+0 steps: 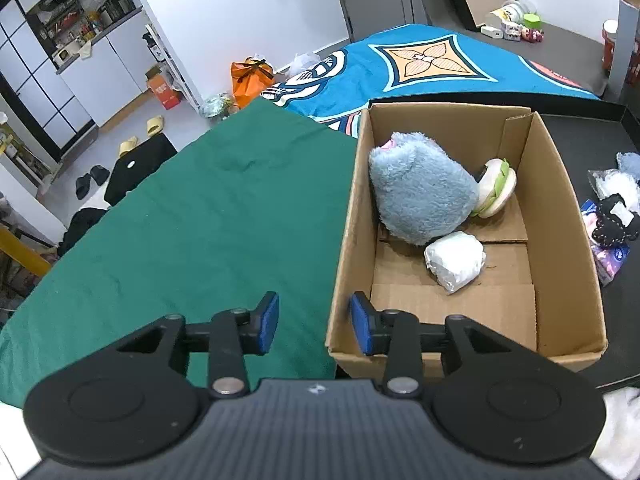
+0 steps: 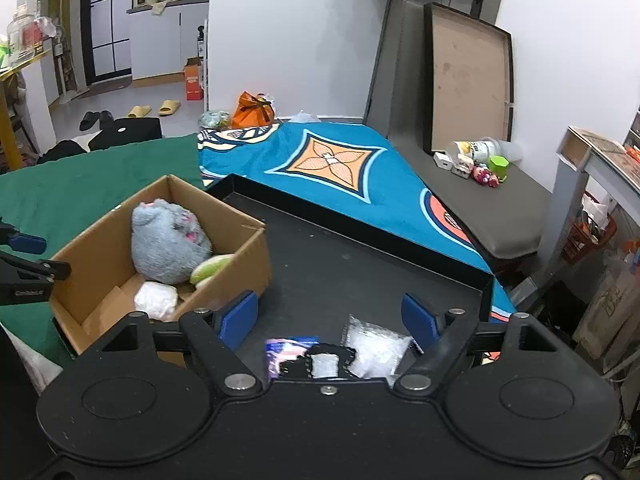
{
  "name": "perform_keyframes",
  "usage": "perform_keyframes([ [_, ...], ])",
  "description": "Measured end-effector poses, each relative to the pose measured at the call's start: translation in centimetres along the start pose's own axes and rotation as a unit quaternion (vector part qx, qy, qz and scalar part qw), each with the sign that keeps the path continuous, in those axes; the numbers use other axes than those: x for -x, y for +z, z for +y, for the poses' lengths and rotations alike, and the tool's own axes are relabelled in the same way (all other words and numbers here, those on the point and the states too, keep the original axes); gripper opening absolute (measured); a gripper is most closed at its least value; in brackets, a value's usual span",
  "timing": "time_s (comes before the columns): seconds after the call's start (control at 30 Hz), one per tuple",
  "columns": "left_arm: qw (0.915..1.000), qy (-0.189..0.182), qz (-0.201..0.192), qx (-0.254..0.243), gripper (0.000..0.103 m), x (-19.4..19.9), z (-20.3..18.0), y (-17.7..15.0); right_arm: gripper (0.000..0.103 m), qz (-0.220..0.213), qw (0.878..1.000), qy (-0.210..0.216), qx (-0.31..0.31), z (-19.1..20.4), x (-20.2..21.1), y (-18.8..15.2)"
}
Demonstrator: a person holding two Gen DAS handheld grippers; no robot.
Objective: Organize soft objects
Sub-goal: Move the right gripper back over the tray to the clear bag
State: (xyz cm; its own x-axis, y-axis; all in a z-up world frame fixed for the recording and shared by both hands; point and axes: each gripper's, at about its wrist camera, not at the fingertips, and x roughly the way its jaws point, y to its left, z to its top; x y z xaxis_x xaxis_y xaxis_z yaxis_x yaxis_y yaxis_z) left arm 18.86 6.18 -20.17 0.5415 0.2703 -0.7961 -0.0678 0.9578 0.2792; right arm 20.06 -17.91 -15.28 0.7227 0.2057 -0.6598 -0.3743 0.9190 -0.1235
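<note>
The box (image 1: 460, 232) is the landmark: an open cardboard carton standing where the green cloth (image 1: 192, 224) meets the black tray (image 2: 360, 264). Inside it, a blue-grey plush (image 1: 420, 192) fills the far-left part, leaning on the bottom. A burger toy (image 1: 496, 192) stands on edge just right of the plush, touching it, against the box's far-right side. A white bundle (image 1: 454, 260) lies on the box floor in front of the plush, touching its lower edge.

The left gripper (image 1: 314, 322) hovers over the box's near-left corner, jaws released and holding nothing; one blue pad is above the cloth, the other just inside the box's near wall.

To the right of the box, on the tray, a few soft things remain. A clear bag (image 2: 376, 346) of white stuff, a black pouch (image 2: 326, 362) and a printed packet (image 2: 286, 348) lie touching one another in a row, the packet nearest the box. The right gripper (image 2: 330, 320) hangs directly above them, jaws spread wide and empty, the bag close by its right pad. In the left wrist view another pale blue plush (image 1: 630, 162) shows at the frame edge, beyond these, well apart from the box.

Behind the box lies a patterned blue blanket (image 2: 340, 160).
</note>
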Motion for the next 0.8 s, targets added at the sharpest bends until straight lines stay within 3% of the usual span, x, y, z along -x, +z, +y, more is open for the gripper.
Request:
perform_keyframes([
  [0.43,0.9988,0.036,-0.02,-0.026,0.059,0.8,-1.1,0.1,0.078,0.002,0.996,0.02,-0.088,-4.2,-2.4,-2.0],
  [0.8,0.9952,0.082,-0.007,-0.054,0.062,0.4,-2.6,0.3,0.062,0.023,0.986,0.059,-0.155,-6.9,-5.2,-2.8],
])
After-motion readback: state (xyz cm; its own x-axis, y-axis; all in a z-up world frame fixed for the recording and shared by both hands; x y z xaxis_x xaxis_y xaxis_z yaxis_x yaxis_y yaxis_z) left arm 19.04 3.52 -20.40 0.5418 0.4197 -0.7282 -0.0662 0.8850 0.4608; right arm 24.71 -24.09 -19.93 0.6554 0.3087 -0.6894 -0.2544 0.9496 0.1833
